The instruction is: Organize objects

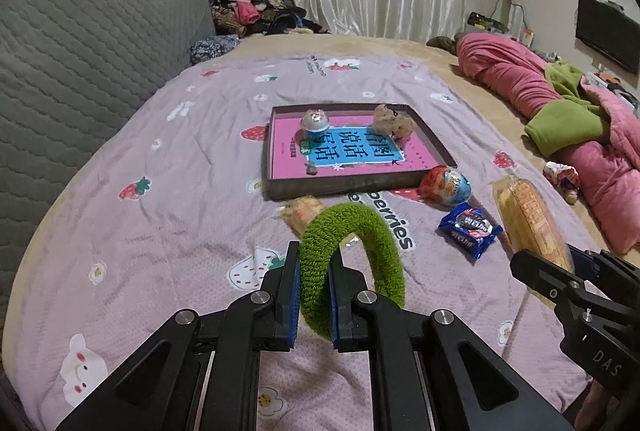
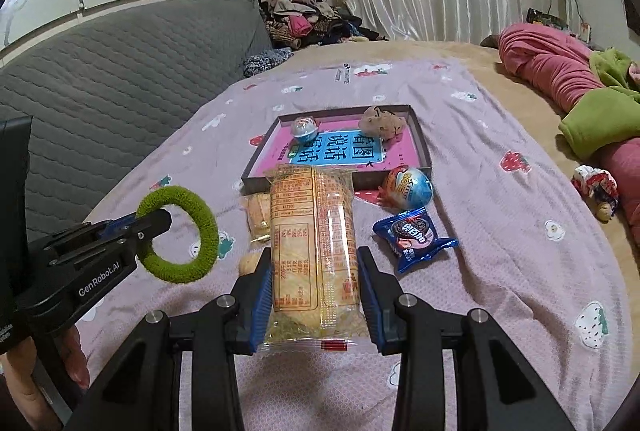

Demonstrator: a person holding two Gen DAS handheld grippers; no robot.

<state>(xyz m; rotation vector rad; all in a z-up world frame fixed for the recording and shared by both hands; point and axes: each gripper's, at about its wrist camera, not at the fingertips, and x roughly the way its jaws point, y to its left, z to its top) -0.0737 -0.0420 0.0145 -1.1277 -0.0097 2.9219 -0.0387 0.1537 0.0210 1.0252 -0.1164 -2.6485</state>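
Note:
My left gripper point(image 1: 315, 251) is shut on a green fuzzy ring point(image 1: 368, 231) and holds it above the bed; the ring also shows in the right wrist view point(image 2: 204, 231). My right gripper point(image 2: 315, 263) is shut on a long yellow snack packet point(image 2: 312, 231), also seen at the right of the left wrist view point(image 1: 528, 219). A dark box tray point(image 1: 276, 151) point(image 2: 422, 143) lies ahead with a pink book, a silver-blue ball point(image 1: 315, 121) and a brown plush point(image 1: 394, 121) in it.
On the purple strawberry sheet point(image 1: 180, 211) near the tray lie a red-blue toy egg point(image 1: 448, 185), a blue cookie packet point(image 1: 470, 229) and a small orange snack packet point(image 1: 302, 211). A grey headboard point(image 1: 80, 71) is at left, pink and green bedding point(image 1: 560, 111) at right.

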